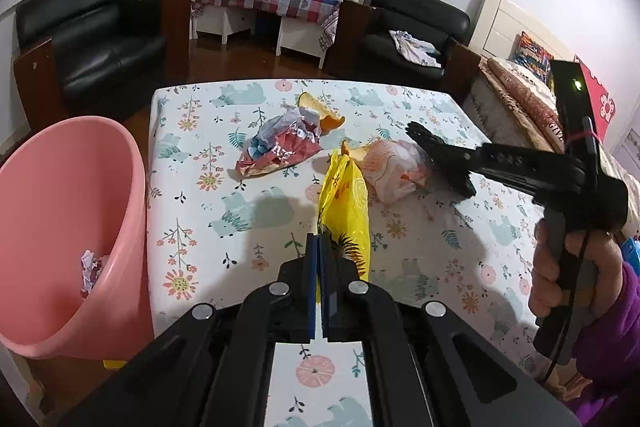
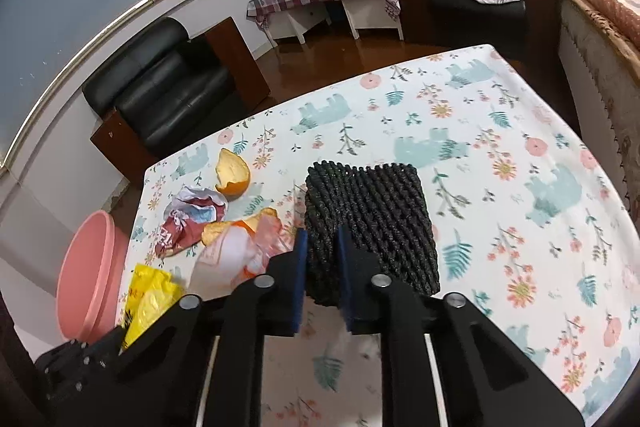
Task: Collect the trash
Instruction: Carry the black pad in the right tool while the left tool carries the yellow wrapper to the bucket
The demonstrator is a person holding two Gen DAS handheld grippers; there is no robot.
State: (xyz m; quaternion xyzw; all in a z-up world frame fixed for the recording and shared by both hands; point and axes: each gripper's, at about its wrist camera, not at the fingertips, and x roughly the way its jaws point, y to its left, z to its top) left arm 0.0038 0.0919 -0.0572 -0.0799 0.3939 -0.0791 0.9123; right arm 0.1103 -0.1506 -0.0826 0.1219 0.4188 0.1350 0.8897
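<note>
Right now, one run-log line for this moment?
left hand-held gripper: shut on yellow bag | right hand-held gripper: shut on black foam net | pink bin: beside table

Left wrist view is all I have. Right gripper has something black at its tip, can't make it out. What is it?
Observer: A black foam mesh net. The right gripper is shut on it.
Operator: Where on the net is the grip?
Observer: On its near edge. Most of the net spreads to one side of the blue pads, away from the other trash.
Operator: Is the plastic bag caught in there too?
Observer: No. The white and orange plastic bag lies outside the jaws, on the side towards the pink bin.
</note>
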